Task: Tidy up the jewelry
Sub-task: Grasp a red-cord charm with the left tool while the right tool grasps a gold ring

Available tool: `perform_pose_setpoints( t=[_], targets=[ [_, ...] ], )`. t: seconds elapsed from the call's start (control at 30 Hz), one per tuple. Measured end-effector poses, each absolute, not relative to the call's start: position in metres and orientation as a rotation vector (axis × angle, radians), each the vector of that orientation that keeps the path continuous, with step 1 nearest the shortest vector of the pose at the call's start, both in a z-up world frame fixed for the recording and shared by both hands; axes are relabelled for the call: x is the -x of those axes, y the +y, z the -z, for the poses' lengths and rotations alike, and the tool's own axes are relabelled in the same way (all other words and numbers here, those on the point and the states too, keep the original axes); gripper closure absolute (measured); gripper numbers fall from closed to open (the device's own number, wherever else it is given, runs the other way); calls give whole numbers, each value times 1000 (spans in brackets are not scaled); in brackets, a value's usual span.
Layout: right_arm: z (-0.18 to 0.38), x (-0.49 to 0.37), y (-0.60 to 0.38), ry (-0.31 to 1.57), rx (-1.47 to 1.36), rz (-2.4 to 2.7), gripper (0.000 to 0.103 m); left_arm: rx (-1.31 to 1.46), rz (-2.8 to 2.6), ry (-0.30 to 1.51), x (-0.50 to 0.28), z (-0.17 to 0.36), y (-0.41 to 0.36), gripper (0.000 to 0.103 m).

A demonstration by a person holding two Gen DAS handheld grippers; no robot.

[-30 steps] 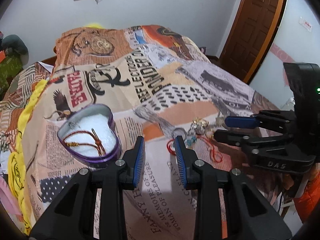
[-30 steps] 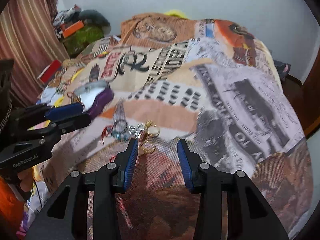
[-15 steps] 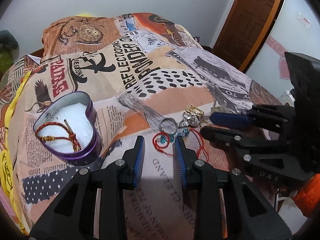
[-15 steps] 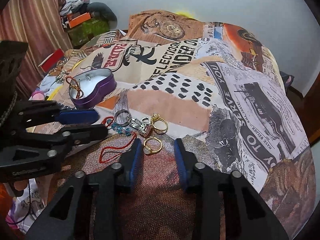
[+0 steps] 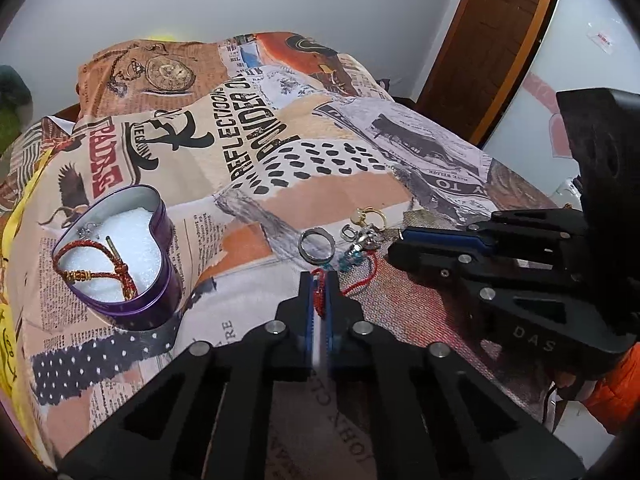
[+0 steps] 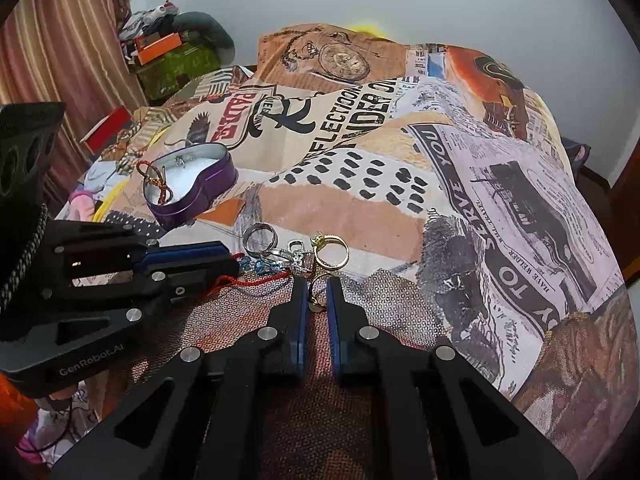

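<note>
A pile of jewelry lies on the printed bedspread: a silver ring, a gold ring, silver charms and a red cord bracelet with blue beads. My left gripper is shut on the red cord bracelet's near loop. My right gripper is shut on a small gold ring at the pile's near edge. A purple heart-shaped tin with white padding holds a red and gold bracelet; the tin also shows in the right wrist view.
The bed fills both views. A wooden door stands at the back right. Clutter and a green bag sit by the striped curtain at the left. A yellow cloth edge runs along the bed's left side.
Both grippers moved down to the jewelry pile and closed: the left on the red cord bracelet, the right on the small gold ring.
</note>
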State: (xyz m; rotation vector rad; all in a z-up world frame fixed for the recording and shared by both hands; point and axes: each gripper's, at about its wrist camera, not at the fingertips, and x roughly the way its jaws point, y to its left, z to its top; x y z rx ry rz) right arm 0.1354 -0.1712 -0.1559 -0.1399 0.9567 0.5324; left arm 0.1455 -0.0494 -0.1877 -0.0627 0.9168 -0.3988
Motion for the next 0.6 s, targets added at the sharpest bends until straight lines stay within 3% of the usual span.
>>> perform_pose_setpoints(
  t=[0.6],
  targets=[
    [126, -120, -186, 888, 82, -518, 97, 143, 345, 771, -121, 131, -21, 103]
  ],
)
